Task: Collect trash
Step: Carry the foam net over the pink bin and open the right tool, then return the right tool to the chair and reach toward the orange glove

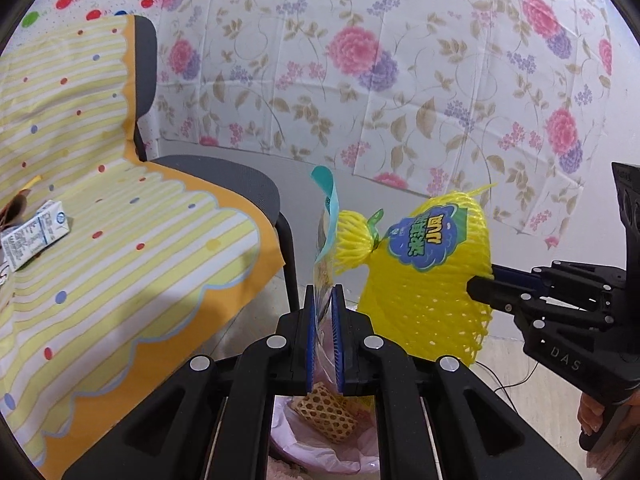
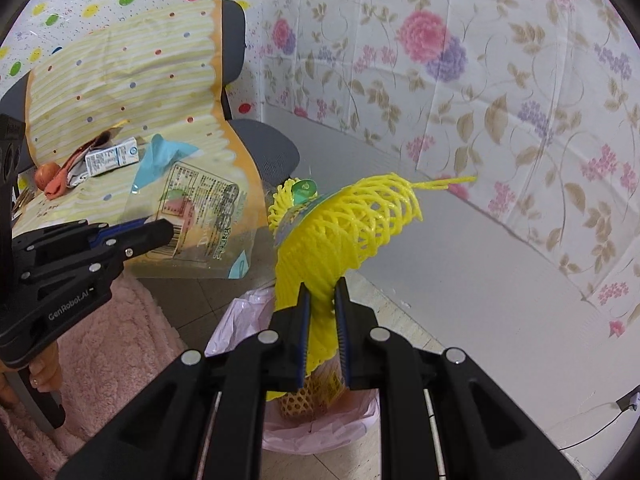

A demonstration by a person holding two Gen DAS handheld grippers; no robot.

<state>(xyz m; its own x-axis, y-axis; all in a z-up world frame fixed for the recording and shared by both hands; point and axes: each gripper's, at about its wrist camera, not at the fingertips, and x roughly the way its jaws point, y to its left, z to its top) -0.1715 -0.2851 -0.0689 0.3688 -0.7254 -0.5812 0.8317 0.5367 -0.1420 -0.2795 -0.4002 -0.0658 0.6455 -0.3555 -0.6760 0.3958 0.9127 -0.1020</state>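
My left gripper [image 1: 324,300] is shut on a clear plastic snack wrapper [image 1: 326,240] with a teal top; the wrapper shows flat in the right wrist view [image 2: 192,208]. My right gripper [image 2: 323,294] is shut on a yellow mesh fruit net [image 2: 340,236] with a blue label [image 1: 428,236]. Both are held above a bin lined with a pink bag [image 2: 236,320], which holds an orange foam net [image 1: 326,412]. The left gripper [image 2: 160,228] shows in the right wrist view, the right gripper [image 1: 480,288] in the left wrist view.
A chair draped with a yellow striped cloth [image 1: 120,240] stands at left. On it lie a milk carton [image 1: 34,236], an orange wrapper [image 2: 76,168] and a round orange fruit [image 2: 45,172]. A floral sheet [image 1: 400,80] covers the wall. A pink rug [image 2: 116,340] lies beside the bin.
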